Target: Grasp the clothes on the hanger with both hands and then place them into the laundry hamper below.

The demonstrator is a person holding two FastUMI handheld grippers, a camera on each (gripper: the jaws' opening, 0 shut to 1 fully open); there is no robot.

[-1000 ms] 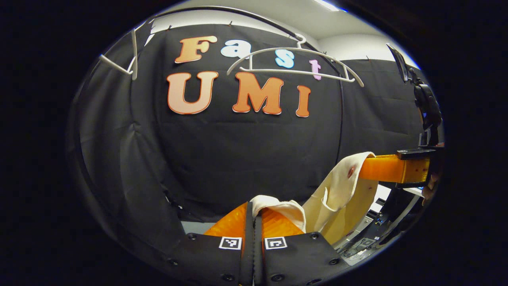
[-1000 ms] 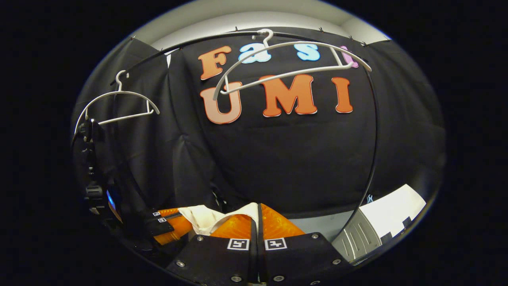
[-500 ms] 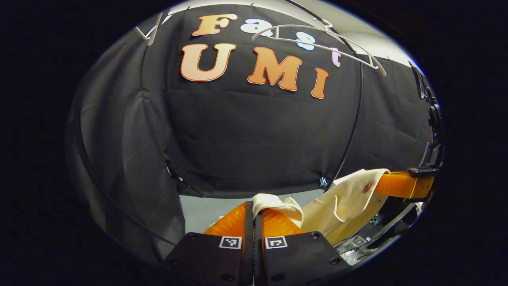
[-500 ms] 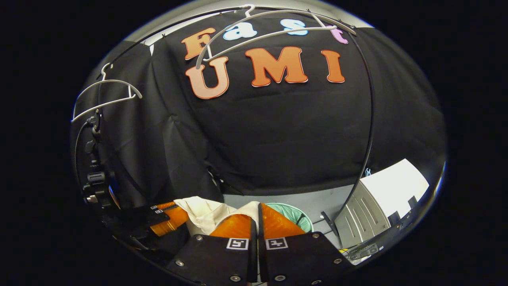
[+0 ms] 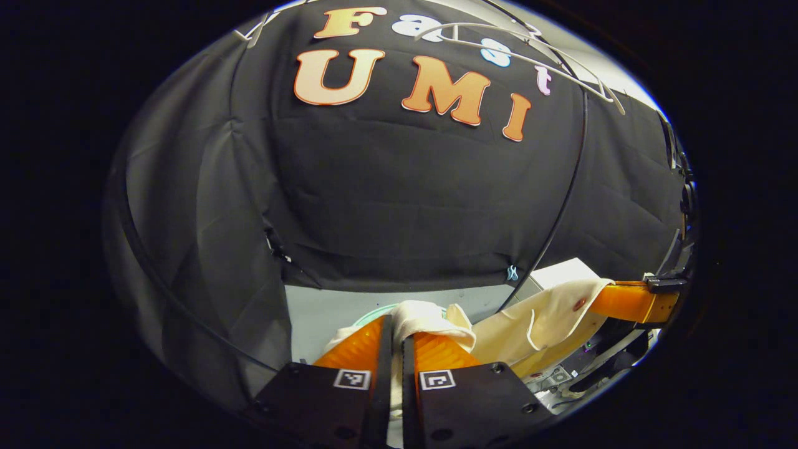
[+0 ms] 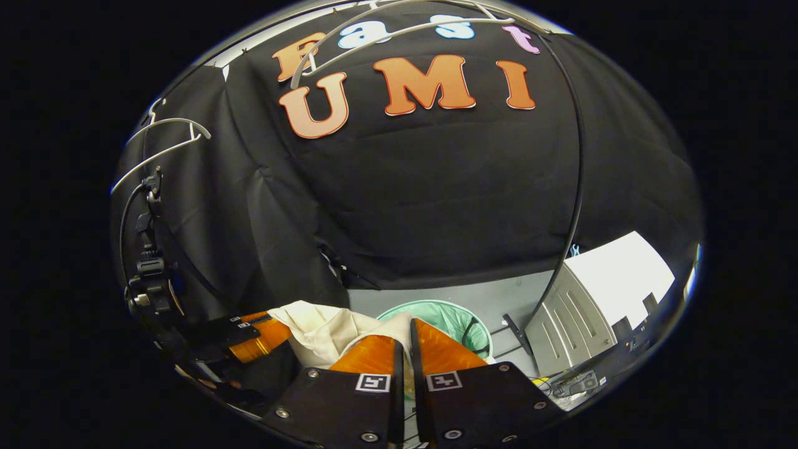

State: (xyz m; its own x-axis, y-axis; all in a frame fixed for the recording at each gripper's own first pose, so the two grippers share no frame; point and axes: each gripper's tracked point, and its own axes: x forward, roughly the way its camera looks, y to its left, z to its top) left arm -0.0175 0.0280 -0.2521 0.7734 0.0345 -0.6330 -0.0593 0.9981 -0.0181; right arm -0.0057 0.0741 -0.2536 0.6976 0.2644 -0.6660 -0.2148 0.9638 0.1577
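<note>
Clamping a fold of the cream garment, the left tool in the left gripper view has its two fingers nearly together with the cloth bunched between their tips. From that fold the garment runs off to the right of the left tool as a slack sheet, its far edge caught by the right tool, which reaches in from the side; whether that tool is fully pressed on the cloth cannot be told from here. Just beyond the fold, a thin arc of the green hamper rim peeks out against the grey floor. High above the garment, a white hanger hangs bare on a black rail.

In the right gripper view, the right tool has its fingers drawn close, a strip of the garment pinched between the tips. The cloth piles up to the left of this tool and stretches to the left tool, which grips its other end. The hamper sits on the floor directly beyond the right tool, its round green mouth partly hidden behind the fingers and the garment. To the right of the hamper stands a white cabinet. Far above the garment are two bare hangers, one at the top and one off to the left.
</note>
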